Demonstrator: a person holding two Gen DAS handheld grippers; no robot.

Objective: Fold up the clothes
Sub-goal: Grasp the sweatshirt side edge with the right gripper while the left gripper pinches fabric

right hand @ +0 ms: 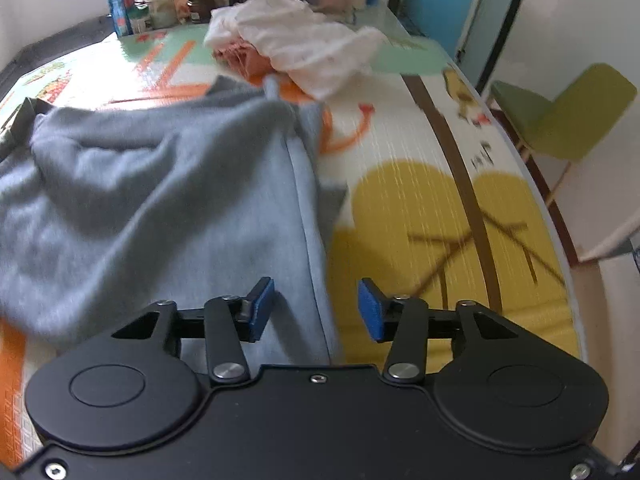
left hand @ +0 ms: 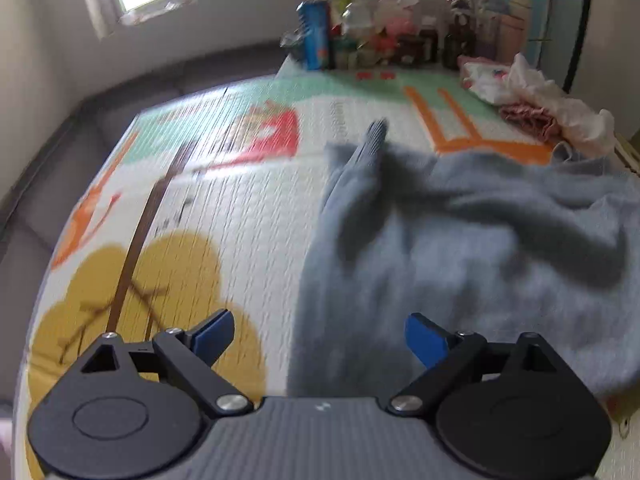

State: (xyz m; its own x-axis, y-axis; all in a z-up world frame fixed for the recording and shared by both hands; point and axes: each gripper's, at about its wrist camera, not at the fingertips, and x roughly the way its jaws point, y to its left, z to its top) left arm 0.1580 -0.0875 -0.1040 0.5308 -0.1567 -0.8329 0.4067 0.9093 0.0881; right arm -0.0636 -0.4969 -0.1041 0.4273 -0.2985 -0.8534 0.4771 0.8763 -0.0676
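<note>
Left gripper [left hand: 319,338] has its blue pads wide apart and holds nothing. From its camera, the grey garment [left hand: 460,248] lies crumpled on the patterned mat [left hand: 240,200], filling the area from 12 to 3 o'clock. Its cloth looks soft and fleecy, with deep folds. One narrow ribbed part [left hand: 374,136] points away toward 12 o'clock. At 1 o'clock a pile of white and pink clothes [left hand: 540,100] sits near the mat's far edge, and bottles and jars [left hand: 380,40] stand behind it.

Right gripper [right hand: 317,308] is also spread wide and empty, its pads hanging just over the garment's near edge [right hand: 304,280]. In this camera the grey garment [right hand: 140,184] covers 9 to 12 o'clock, and a straight seam [right hand: 302,200] runs from near to far. Only this view shows a green chair [right hand: 560,116] at 2 o'clock beside the mat [right hand: 420,200].
</note>
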